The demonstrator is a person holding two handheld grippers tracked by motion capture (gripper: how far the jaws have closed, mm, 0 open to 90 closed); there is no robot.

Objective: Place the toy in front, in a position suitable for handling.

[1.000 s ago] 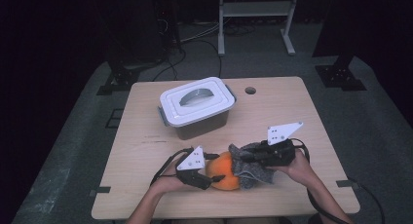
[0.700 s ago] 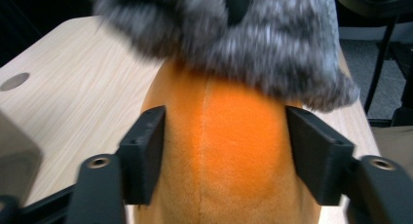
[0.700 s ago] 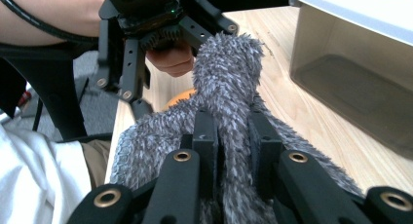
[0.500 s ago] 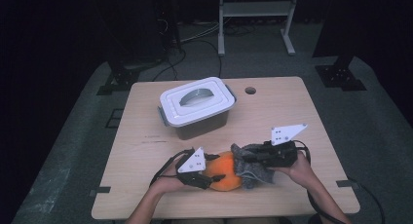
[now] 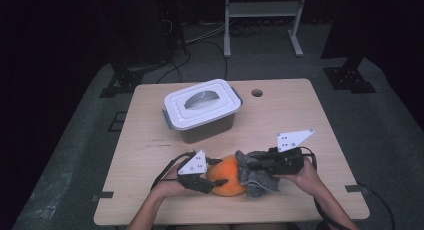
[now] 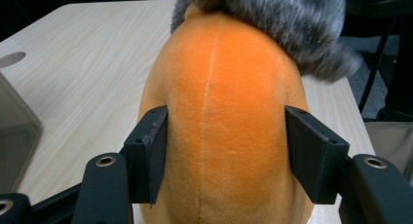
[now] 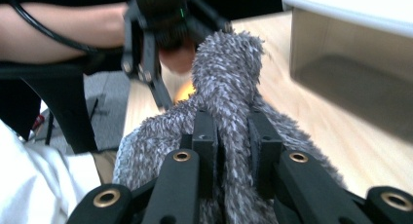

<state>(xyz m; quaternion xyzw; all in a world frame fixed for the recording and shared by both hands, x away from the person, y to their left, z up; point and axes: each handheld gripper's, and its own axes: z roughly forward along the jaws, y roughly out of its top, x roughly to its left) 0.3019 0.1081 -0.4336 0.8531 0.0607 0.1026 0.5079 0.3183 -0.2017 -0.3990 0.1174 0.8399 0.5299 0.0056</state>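
An orange plush toy [image 5: 227, 181] with a grey furry part [image 5: 257, 177] lies near the table's front edge. My left gripper [image 5: 212, 182] comes at it from the left. In the left gripper view, its jaws [image 6: 226, 156] have just been closing, and both pads now press into the orange body [image 6: 219, 87] between them. My right gripper [image 5: 250, 165] reaches in from the right. It is shut on a fold of the grey fur [image 7: 226, 73], pinched tightly between the pads [image 7: 233, 136]. The toy's underside is hidden.
A grey storage box with a white handled lid [image 5: 202, 107] stands behind the toy, towards the table's middle. The wooden table [image 5: 300, 115] has a round hole [image 5: 257, 93] near its far edge. Black stands and cables sit on the floor beyond.
Both hands stay where they were. The left gripper's jaws look a little narrower around the orange body than one second ago.
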